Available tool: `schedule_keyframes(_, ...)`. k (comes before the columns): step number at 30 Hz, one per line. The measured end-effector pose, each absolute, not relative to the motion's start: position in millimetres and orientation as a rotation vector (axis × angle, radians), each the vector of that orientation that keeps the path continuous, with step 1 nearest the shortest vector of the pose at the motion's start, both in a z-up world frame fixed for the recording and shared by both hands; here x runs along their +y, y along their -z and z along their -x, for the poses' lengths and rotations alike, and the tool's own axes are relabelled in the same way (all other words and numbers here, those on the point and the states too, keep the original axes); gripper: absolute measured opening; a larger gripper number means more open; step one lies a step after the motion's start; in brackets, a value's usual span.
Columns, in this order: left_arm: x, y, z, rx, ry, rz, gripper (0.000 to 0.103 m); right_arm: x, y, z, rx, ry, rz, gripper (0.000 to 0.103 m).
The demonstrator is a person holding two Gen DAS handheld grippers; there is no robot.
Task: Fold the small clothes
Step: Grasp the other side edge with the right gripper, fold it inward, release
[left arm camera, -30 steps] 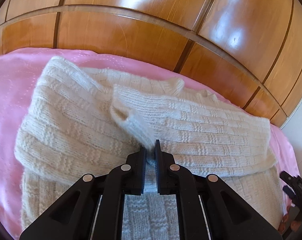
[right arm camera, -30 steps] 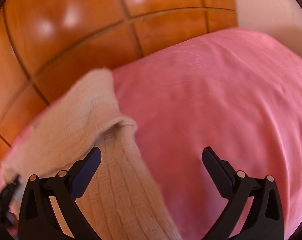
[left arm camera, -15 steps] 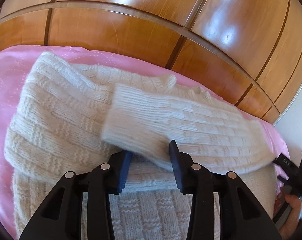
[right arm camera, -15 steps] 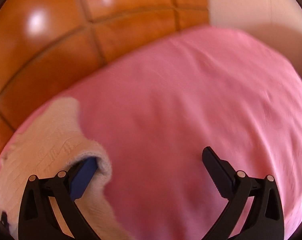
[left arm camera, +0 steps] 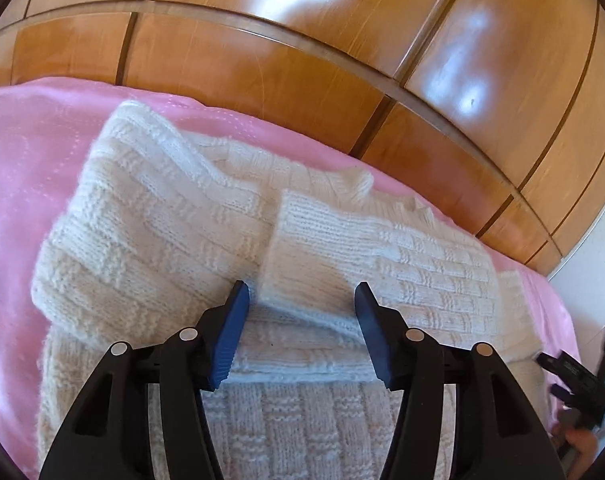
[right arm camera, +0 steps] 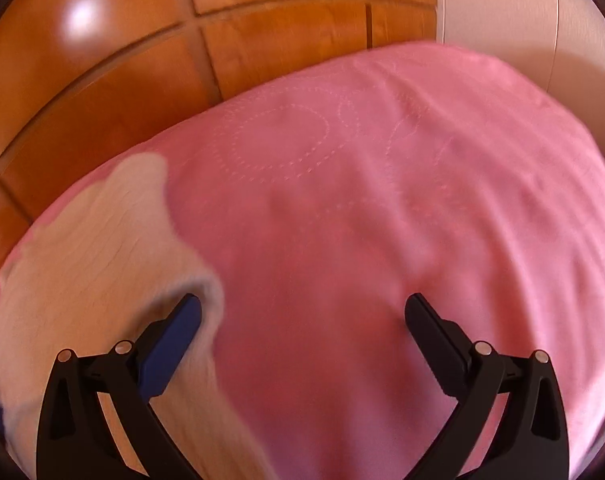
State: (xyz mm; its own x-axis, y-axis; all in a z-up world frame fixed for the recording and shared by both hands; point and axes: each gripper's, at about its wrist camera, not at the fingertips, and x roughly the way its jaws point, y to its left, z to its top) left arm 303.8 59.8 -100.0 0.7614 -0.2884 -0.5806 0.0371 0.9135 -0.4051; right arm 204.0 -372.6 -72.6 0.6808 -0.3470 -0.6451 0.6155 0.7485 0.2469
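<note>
Near the bed's front edge, left gripper (left arm camera: 300,300) opening, sleeve cuff (left arm camera: 302,248) lies loose between jaws. Right gripper (right arm camera: 302,316) wide, empty. Sweater (left arm camera: 150,220) on pink bedspread (right arm camera: 382,200): sleeves folded in, body fold left. Wooden headboard (left arm camera: 262,60) beyond.

You see chunky cream knit sweater (left arm camera: 174,232), smooth pink quilted cloth bedspread (right arm camera: 382,208), glossy varnished wood headboard (left arm camera: 286,32).

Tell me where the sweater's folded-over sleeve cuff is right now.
In the left wrist view the sleeve cuff lies across the cream sweater, centre frame, just beyond the opening left gripper, untouched by its fingers, on the pink bedcover.
</note>
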Motion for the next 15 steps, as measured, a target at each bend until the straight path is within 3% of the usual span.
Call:
schedule_keyframes(5,56.9,99.6,-302.9,0.69,0.173,0.367,0.055,-351.3,41.5,-174.9,0.37,0.51,-0.391,0.101)
schedule_keyframes(10,57.5,100.1,-302.7,0.689,0.175,0.369,0.055,-337.8,25.1,-244.4,0.485,0.421,-0.258,0.101)
schedule_keyframes(15,55.9,103.0,-305.3,0.694,0.194,0.37,0.064,-340.3,42.7,-297.9,0.589,0.491,-0.171,0.101)
